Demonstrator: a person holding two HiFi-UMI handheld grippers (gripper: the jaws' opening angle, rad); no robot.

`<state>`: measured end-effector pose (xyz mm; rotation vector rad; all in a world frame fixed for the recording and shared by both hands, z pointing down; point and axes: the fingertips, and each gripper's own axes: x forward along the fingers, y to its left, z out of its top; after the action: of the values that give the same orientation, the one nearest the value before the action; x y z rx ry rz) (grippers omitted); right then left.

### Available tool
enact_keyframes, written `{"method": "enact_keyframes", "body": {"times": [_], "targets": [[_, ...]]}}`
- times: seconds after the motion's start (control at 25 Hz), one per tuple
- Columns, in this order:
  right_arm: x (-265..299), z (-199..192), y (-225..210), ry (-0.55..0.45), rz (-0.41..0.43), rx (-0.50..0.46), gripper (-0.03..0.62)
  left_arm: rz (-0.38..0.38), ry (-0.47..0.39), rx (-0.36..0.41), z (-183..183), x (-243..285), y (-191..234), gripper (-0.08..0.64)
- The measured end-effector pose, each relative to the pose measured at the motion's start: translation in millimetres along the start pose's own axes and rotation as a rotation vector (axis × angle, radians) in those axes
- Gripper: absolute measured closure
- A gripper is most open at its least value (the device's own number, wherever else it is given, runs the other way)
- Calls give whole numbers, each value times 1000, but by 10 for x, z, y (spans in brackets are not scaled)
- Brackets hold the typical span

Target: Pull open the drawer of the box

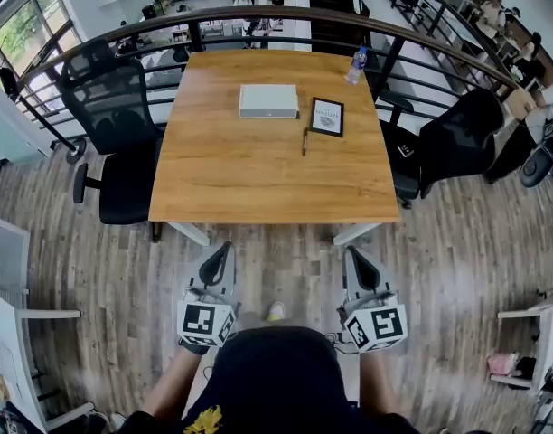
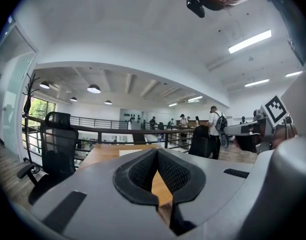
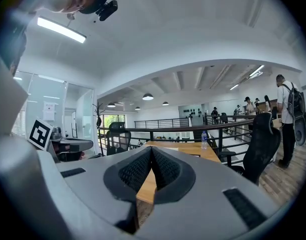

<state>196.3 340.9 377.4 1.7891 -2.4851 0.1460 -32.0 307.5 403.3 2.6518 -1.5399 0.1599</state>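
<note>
White box (image 1: 268,100) sat on the wooden bench (image 1: 258,174), toward the far edge, about mid-width. It looked closed all round. The drawer was too small to make out and the contents were not visible. Just right of the box lay a dark framed card (image 1: 327,117), and near that, a pen (image 1: 304,140). A water bottle (image 1: 356,64) stood upright at the far right corner. One black office chair (image 1: 114,129) stood at the bench's left side and another black chair (image 1: 453,143) at its right.

Left claw (image 1: 224,248) was held low over the wooden floor (image 1: 276,251), short of the bench's near edge and well apart from the box. Its jaws were closed tip to tip in the left gripper view, with nothing between the pads and touching nothing.

Right claw (image 1: 356,254) was level with the left, also over the floor and well apart from the box. Its jaws were fully together in the right gripper view, empty and touching nothing.

Both claws pointed toward the bench, with the person's arms behind them.
</note>
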Motion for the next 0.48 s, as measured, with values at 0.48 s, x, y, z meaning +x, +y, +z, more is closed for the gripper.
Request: {"method": "enact_keyframes", "body": {"times": [0.48], "targets": [[78,-144,-160,51,19,47,595,22,56,-4,-69,95,-92,543]]}}
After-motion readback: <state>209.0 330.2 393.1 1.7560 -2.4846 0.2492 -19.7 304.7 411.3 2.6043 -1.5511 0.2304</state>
